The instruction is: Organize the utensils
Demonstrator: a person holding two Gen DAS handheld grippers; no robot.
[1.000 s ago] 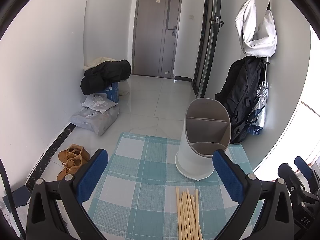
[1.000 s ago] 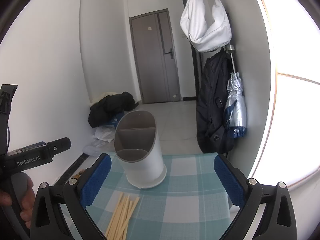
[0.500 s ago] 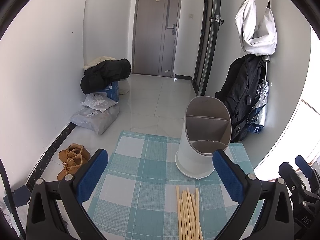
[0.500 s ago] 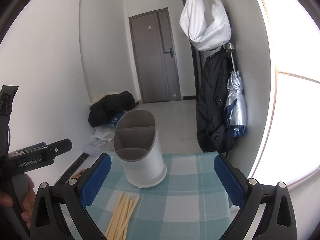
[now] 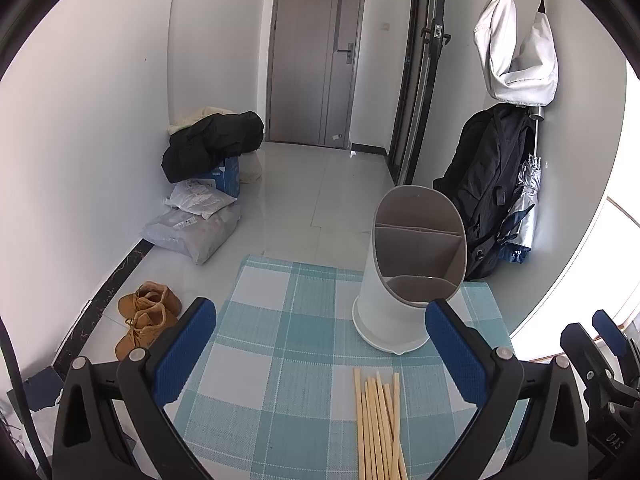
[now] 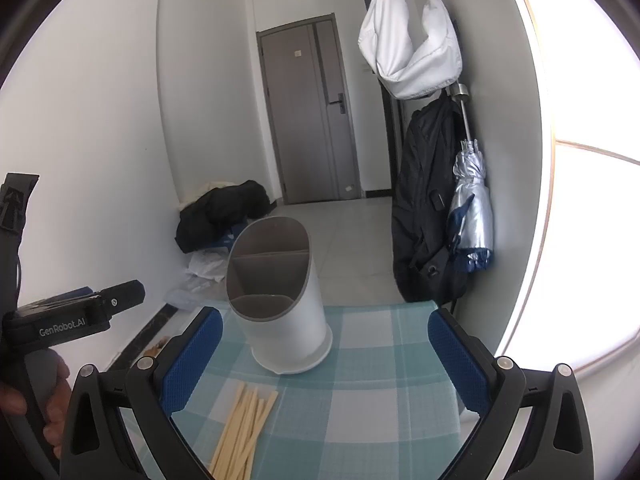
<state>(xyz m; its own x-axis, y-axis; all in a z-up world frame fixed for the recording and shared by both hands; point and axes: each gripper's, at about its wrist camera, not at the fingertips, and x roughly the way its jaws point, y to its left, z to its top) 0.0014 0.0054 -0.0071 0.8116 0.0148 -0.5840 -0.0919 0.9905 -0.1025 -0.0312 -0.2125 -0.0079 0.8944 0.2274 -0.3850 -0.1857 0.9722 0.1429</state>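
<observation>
A white utensil holder point(image 5: 394, 300) with a grey divided interior stands upright on the teal checked mat point(image 5: 280, 360), also in the right wrist view as the holder point(image 6: 286, 320). Several wooden chopsticks point(image 5: 378, 424) lie bundled on the mat just in front of it, seen too as chopsticks point(image 6: 244, 420). My left gripper point(image 5: 320, 354) hovers open above the mat, nothing between its blue pads. My right gripper point(image 6: 325, 354) is open too, empty, to the right of the chopsticks. The left gripper's body point(image 6: 60, 320) and a hand show at the right view's left edge.
The mat's far edge drops to a tiled floor. Brown shoes point(image 5: 146, 316), bags and a black coat point(image 5: 212, 144) lie by the left wall. A black backpack point(image 6: 428, 208), folded umbrella and white bag hang on the right wall. A grey door point(image 5: 316, 52) is at the back.
Both views drifted very slightly; the holder sits a touch higher in frame. Neither gripper has changed its opening, and the chopsticks lie as before.
</observation>
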